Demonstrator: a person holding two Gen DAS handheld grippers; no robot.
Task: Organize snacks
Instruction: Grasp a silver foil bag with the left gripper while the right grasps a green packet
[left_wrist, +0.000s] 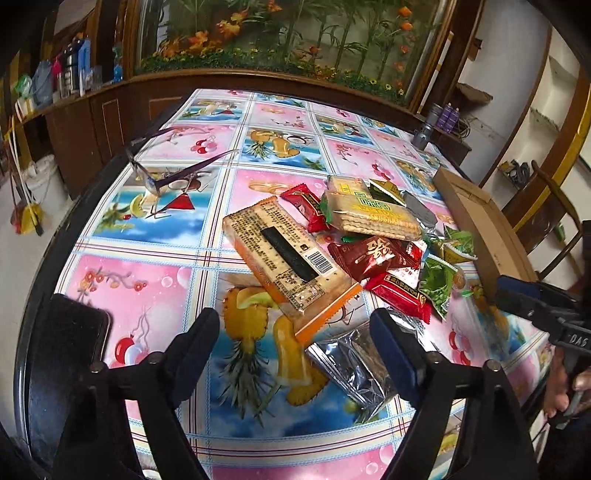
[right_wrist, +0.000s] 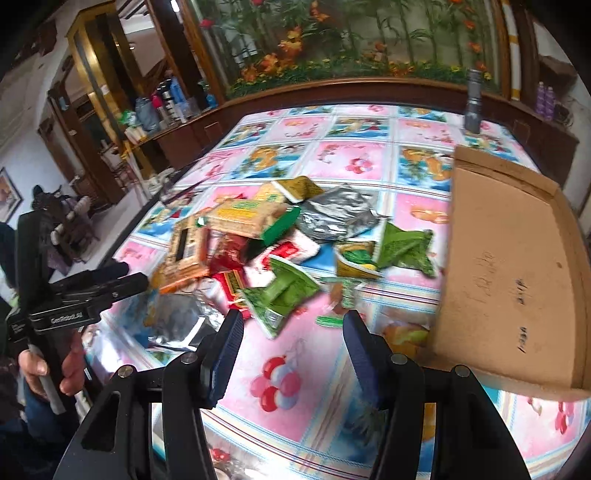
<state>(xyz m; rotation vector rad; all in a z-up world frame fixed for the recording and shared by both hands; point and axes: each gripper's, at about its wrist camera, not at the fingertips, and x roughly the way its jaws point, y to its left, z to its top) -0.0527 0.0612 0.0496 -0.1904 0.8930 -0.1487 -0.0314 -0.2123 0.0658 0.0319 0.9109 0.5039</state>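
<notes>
A pile of snack packets lies mid-table: a long orange cracker pack (left_wrist: 291, 258), a green-ended cracker pack (left_wrist: 373, 214), red packets (left_wrist: 376, 254), green packets (left_wrist: 437, 284) and a silver foil packet (left_wrist: 354, 365). My left gripper (left_wrist: 295, 332) is open and empty, just short of the orange pack and foil packet. My right gripper (right_wrist: 291, 332) is open and empty in front of the green packets (right_wrist: 280, 295). The shallow cardboard tray (right_wrist: 509, 266) lies to its right and looks empty. The right gripper also shows in the left wrist view (left_wrist: 517, 295).
Purple glasses (left_wrist: 170, 173) and a black phone (left_wrist: 70, 328) lie on the table's left side. A grey flashlight (right_wrist: 472, 107) stands at the far right. A wooden cabinet with clutter runs behind the fruit-print tablecloth (right_wrist: 295, 391).
</notes>
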